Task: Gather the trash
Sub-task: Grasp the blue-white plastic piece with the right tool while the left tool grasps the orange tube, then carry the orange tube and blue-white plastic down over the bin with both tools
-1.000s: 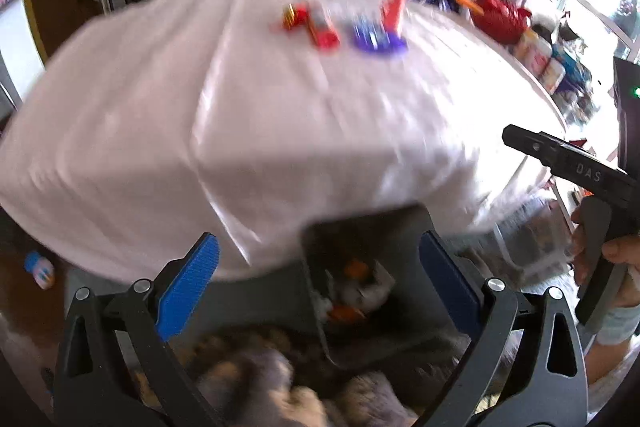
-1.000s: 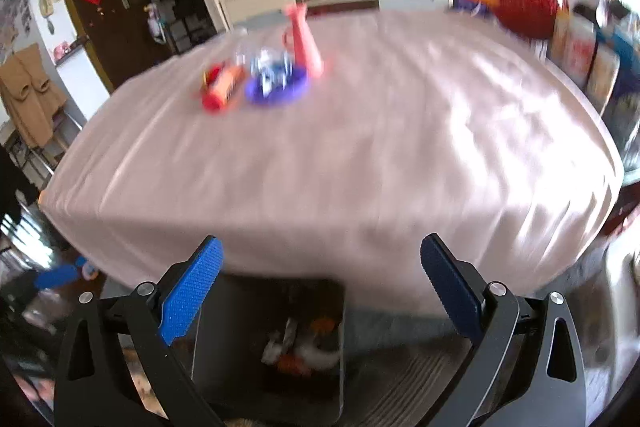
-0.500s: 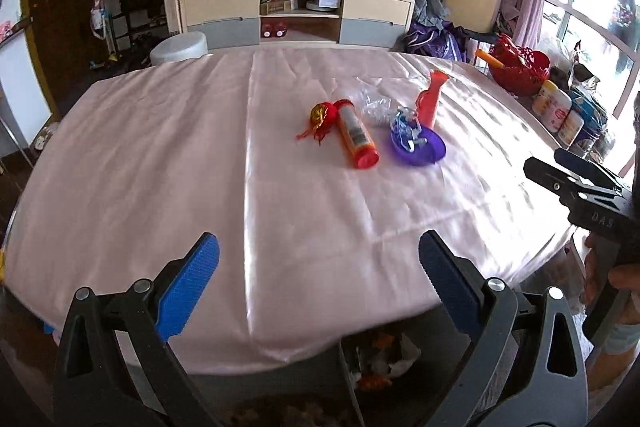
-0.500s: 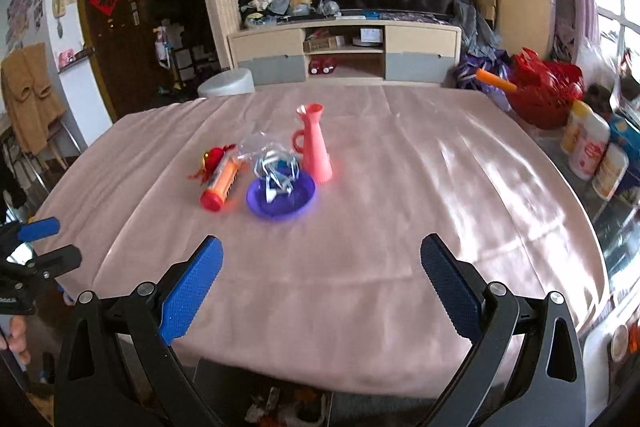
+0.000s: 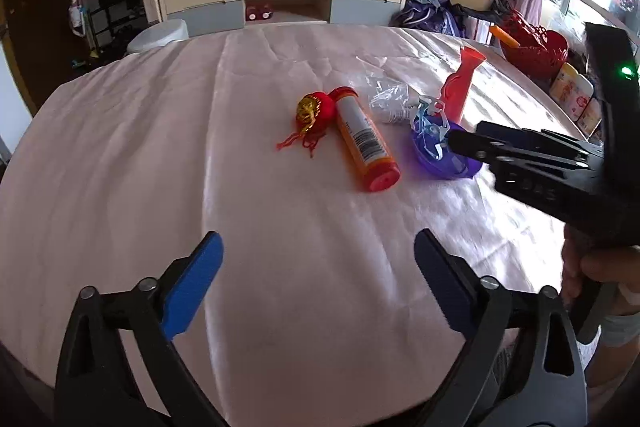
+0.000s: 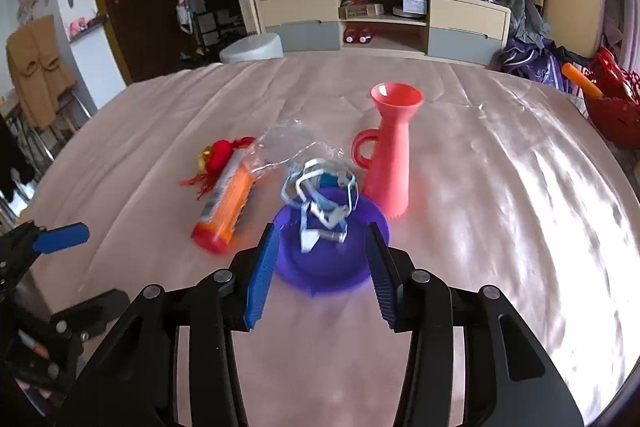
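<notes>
Since the earlier frame both grippers have come forward over the table (image 6: 500, 187), and the jaws of the right gripper (image 6: 320, 267) have narrowed. They are half closed and empty, at the near rim of the purple dish (image 6: 348, 267), probably to pick the tangled white and blue strips (image 6: 320, 195) which lie in it. The left gripper (image 5: 316, 285) hangs over the near edge, jaws wide and empty. Around the dish, about mid-table, lie crumpled clear plastic (image 6: 288, 143), an orange tube (image 6: 228, 203) and a red tasselled ornament (image 6: 218, 155). A pink vase (image 6: 390, 163) stands upright just behind the dish; its inside is not visible.
</notes>
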Motion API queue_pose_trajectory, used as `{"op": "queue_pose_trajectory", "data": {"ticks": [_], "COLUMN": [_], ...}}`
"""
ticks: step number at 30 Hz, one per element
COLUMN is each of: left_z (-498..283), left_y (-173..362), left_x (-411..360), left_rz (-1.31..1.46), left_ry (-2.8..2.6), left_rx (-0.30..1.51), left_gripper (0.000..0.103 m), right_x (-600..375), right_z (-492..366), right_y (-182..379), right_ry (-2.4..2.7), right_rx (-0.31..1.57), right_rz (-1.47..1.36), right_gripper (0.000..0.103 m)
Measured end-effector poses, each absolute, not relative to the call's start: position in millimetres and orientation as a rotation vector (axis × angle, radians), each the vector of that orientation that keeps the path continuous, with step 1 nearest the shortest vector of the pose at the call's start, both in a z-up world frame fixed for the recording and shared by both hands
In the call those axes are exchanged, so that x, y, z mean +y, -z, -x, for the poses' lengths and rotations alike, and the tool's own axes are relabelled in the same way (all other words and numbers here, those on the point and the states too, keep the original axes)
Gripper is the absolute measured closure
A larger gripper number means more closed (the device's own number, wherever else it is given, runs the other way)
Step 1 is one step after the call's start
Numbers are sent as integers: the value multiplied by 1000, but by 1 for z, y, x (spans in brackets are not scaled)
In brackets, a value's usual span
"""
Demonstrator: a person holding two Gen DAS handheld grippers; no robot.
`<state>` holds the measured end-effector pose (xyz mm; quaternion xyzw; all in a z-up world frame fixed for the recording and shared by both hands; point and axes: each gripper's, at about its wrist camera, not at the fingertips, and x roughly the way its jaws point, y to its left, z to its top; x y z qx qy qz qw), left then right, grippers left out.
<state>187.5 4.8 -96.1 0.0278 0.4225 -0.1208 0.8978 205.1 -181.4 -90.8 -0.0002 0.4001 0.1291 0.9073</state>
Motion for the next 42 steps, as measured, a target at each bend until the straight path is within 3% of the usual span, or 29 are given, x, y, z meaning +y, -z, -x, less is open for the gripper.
{"op": "queue_pose_trajectory", "data": {"ticks": [7, 9, 17, 20, 22, 24, 34, 42], "left_z": [-219, -226, -253, -258, -257, -257, -214, -148], "left_y": [108, 111, 121, 120, 119, 117, 104, 56], "left_x": [-17, -21, -36, -39, -39, -40, -31, -19], "left_rz": [-68, -60, -46, -53, -51, -55, -101, -117], "left_ry": [306, 316, 329, 338, 348, 351, 338, 321], "left_rx": [897, 904, 926, 922, 925, 931, 907, 800], "left_gripper": [22, 24, 32, 47, 67, 72, 76, 76], "right_x": [-179, -180, -184, -191, -194, -196, -195, -203], "right_z": [-224, -226, -233, -233, -232, -230, -192, -138], "right_y": [107, 105, 104, 101, 98, 93, 56, 26], "right_ry": [-274, -288, -280, -285, -294, -294, -299, -308], "right_rx": [892, 896, 921, 907, 902, 890, 804, 740], "right_rz": [1, 1, 48, 44, 33, 32, 49, 27], "right_gripper": [67, 75, 90, 97, 98, 98, 98, 98]}}
